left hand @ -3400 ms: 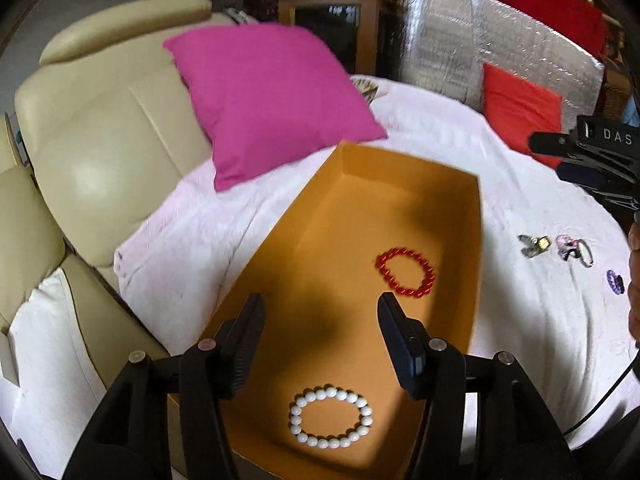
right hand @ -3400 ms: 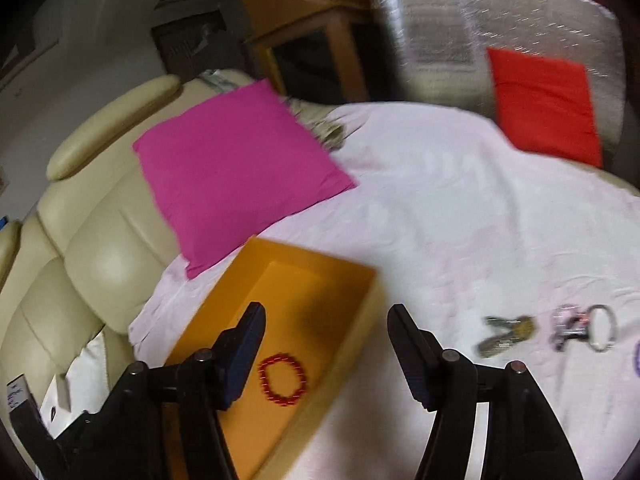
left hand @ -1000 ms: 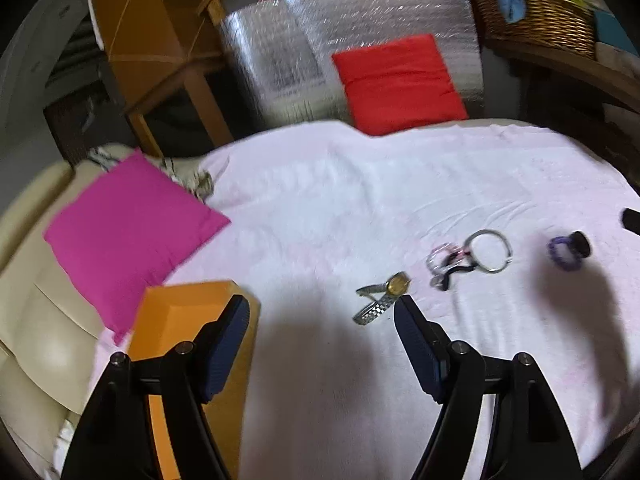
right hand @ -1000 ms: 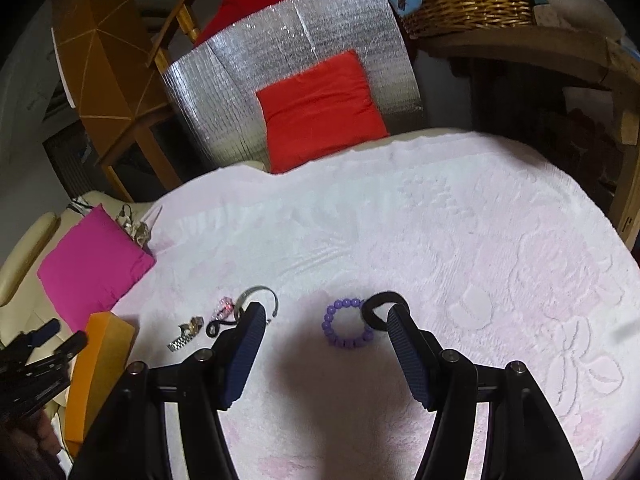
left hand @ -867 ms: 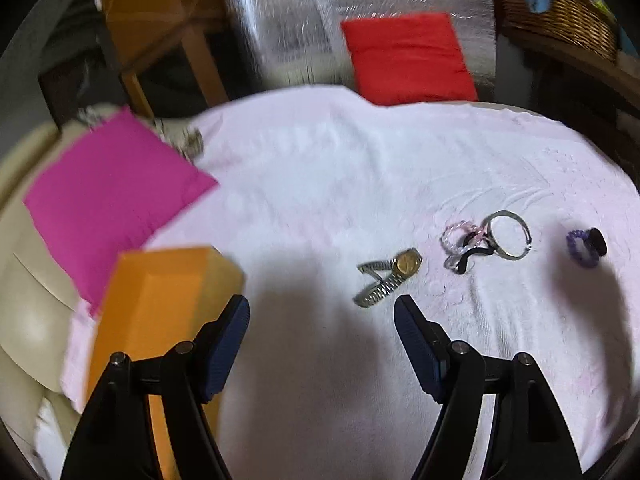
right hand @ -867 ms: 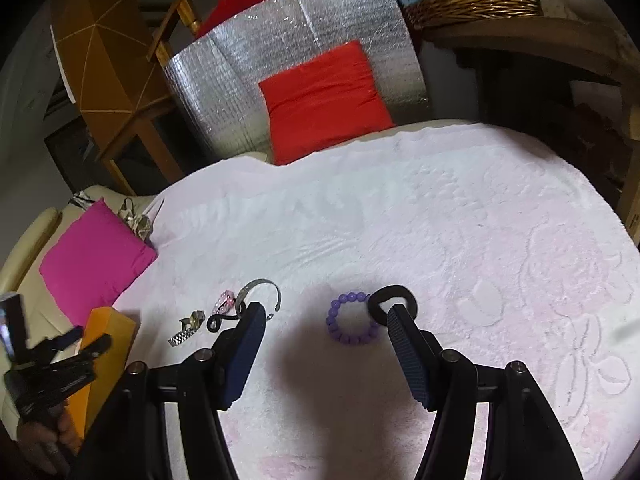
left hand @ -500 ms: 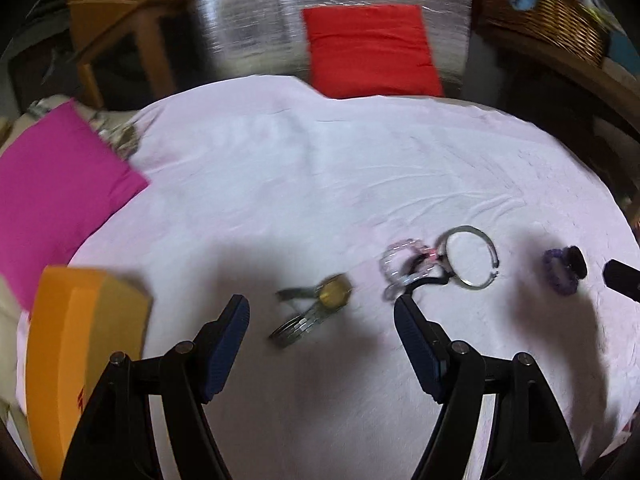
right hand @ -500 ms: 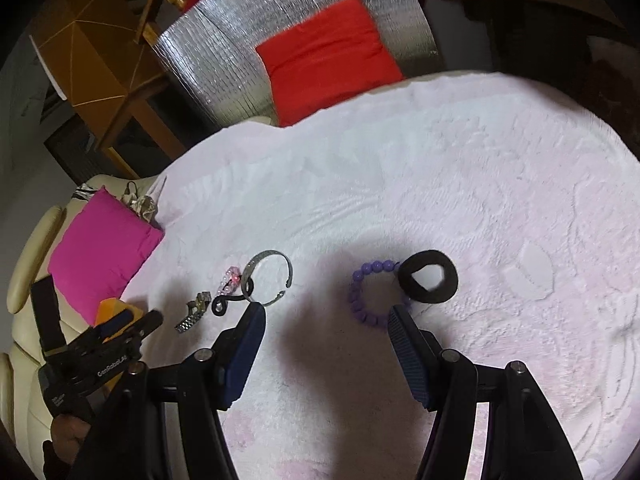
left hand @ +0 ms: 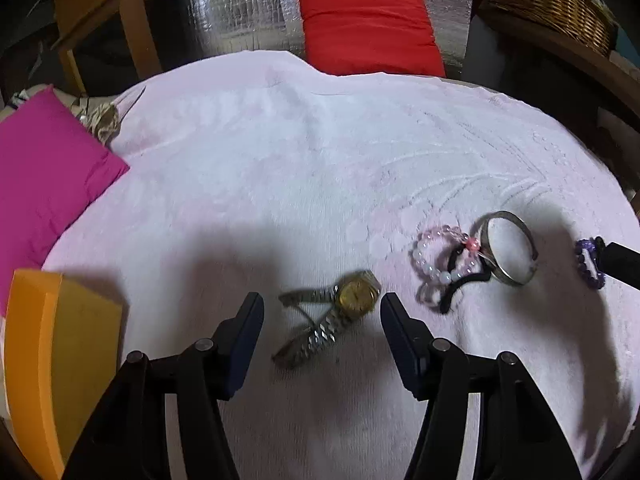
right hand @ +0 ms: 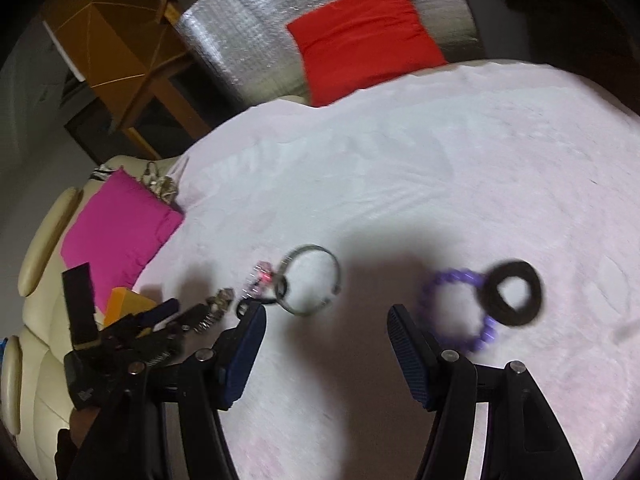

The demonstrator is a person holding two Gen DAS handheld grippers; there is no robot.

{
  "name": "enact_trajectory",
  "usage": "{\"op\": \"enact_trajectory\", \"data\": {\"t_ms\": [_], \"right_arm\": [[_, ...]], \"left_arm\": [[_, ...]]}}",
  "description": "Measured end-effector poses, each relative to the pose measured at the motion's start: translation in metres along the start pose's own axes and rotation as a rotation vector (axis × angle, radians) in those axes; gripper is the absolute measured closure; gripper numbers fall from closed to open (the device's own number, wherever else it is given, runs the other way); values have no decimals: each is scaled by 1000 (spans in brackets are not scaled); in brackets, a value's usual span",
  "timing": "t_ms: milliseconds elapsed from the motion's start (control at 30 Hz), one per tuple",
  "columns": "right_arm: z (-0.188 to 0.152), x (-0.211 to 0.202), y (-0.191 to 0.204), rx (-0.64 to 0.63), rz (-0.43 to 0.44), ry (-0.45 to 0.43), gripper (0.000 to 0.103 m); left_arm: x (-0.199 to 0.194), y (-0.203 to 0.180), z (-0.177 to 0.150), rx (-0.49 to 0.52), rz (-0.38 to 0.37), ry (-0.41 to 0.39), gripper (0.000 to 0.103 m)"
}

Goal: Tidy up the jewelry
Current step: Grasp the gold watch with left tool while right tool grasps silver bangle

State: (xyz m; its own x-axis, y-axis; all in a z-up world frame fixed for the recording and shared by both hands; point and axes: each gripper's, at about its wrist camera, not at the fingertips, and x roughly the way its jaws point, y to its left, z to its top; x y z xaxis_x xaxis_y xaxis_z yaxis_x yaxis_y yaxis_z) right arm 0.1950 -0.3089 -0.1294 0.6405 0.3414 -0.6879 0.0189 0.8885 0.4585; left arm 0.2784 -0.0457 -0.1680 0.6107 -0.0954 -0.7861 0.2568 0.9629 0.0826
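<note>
- As both hands dropped from the box (left hand: 60,360) toward the bed (left hand: 320,160), each tool narrowed yet stays spread, empty.
- Left tool (left hand: 322,320) now straddles the watch (left hand: 332,320); the right tool (right hand: 326,332) nears the purple bracelet (right hand: 460,312): pickups look imminent.

Both grippers have black linkage arms with silver screws and dark-blue ribbed fingers (left hand: 244,332).

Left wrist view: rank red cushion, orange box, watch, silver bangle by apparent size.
1. red cushion
2. orange box, cut off by the frame and nearer the camera, so unsure against the cushion
3. watch
4. silver bangle, close to the watch
</note>
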Motion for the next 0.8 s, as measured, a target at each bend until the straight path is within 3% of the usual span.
{"op": "enact_trajectory", "data": {"t_ms": [133, 200, 267, 333, 433, 667, 800], "right_arm": [[2, 22, 10, -38, -28, 45, 41], [2, 31, 13, -66, -47, 66, 40], [2, 39, 16, -105, -69, 81, 36], [2, 46, 19, -142, -89, 91, 27], [2, 56, 21, -208, -130, 94, 26], [-5, 77, 38, -400, -217, 83, 20], [-3, 80, 37, -428, -229, 56, 21]], "left_arm": [[17, 2, 3, 6, -18, 50, 45], [24, 4, 3, -3, -57, 73, 56], [25, 8, 3, -22, -101, 81, 75], [26, 10, 2, -12, -82, 77, 84], [26, 21, 2, -46, -109, 75, 94], [23, 29, -1, -66, -157, 71, 97], [18, 30, 0, -51, -169, 50, 97]]}}
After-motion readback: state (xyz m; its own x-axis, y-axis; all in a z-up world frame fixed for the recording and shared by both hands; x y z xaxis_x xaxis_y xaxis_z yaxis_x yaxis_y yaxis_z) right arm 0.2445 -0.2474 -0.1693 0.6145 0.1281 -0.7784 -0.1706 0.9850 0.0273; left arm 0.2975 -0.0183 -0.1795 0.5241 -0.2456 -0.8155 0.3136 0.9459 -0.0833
